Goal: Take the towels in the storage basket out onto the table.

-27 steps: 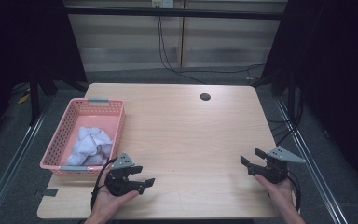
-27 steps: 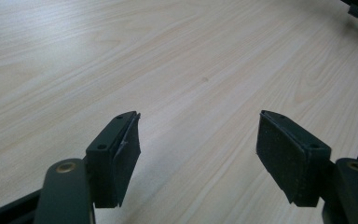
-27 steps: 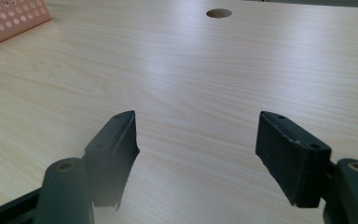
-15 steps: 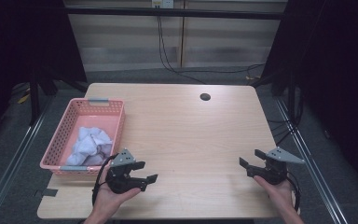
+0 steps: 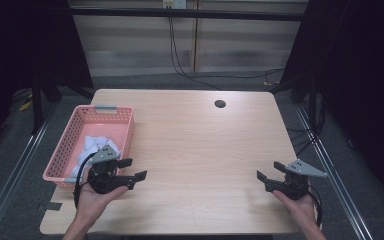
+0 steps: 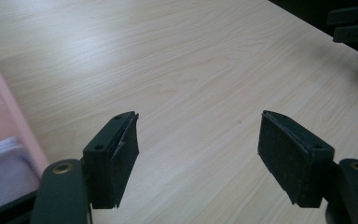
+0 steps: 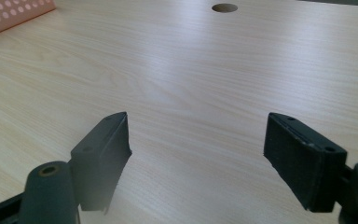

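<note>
At the near edge of the bench (image 5: pixel 190 150), the left gripper (image 5: pixel 132 170) sits in the person's left hand (image 5: pixel 92 200), jaws spread wide with nothing between them, pointing across the bare wood just beside the near right corner of the pink basket (image 5: pixel 70 150). Over at the near right, the right gripper (image 5: pixel 268 171) rests in the right hand (image 5: pixel 300 207), its jaws likewise spread and empty above the bench, well apart from the left one. The basket stands along the left edge and holds a crumpled white cloth (image 5: pixel 92 147), bunched toward its near end. Farther off, a round hole (image 5: pixel 220 104) marks the bench top near its far edge.
</note>
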A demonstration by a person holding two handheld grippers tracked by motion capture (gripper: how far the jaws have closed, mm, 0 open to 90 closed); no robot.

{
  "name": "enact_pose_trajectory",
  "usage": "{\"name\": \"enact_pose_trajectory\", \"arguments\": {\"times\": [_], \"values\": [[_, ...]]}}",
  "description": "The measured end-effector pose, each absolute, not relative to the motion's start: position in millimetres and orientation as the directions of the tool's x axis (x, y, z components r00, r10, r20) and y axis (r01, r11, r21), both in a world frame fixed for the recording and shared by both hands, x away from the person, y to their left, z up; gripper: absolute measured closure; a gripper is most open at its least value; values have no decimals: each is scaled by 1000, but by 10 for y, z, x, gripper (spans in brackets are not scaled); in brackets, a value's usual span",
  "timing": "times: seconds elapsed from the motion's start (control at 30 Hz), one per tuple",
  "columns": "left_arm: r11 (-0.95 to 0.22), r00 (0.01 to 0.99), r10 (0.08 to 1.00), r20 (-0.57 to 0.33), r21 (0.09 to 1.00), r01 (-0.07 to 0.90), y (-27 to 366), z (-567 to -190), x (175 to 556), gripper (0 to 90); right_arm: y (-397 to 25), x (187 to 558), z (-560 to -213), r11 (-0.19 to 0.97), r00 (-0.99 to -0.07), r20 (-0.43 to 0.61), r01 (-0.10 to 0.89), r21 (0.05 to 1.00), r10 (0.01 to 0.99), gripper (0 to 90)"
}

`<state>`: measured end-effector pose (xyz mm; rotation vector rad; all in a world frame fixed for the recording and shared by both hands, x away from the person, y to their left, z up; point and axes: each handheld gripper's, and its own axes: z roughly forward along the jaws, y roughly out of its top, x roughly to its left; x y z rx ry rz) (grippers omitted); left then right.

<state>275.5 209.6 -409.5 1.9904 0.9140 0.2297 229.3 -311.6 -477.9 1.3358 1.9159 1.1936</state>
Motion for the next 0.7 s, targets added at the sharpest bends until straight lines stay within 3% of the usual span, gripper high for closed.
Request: {"name": "enact_pose_trajectory", "arguments": {"times": [0.57, 0.7], "values": [[-295, 634, 759, -149, 789, 539, 2576, -3847, 2882, 251, -3104, 2290, -4784, 139, -388, 62, 469, 872, 920, 211], [-259, 560, 814, -154, 767, 587, 2800, -3770, 3003, 239, -3098, 2310, -4794, 133, -392, 74, 475, 870, 917, 198]]}}
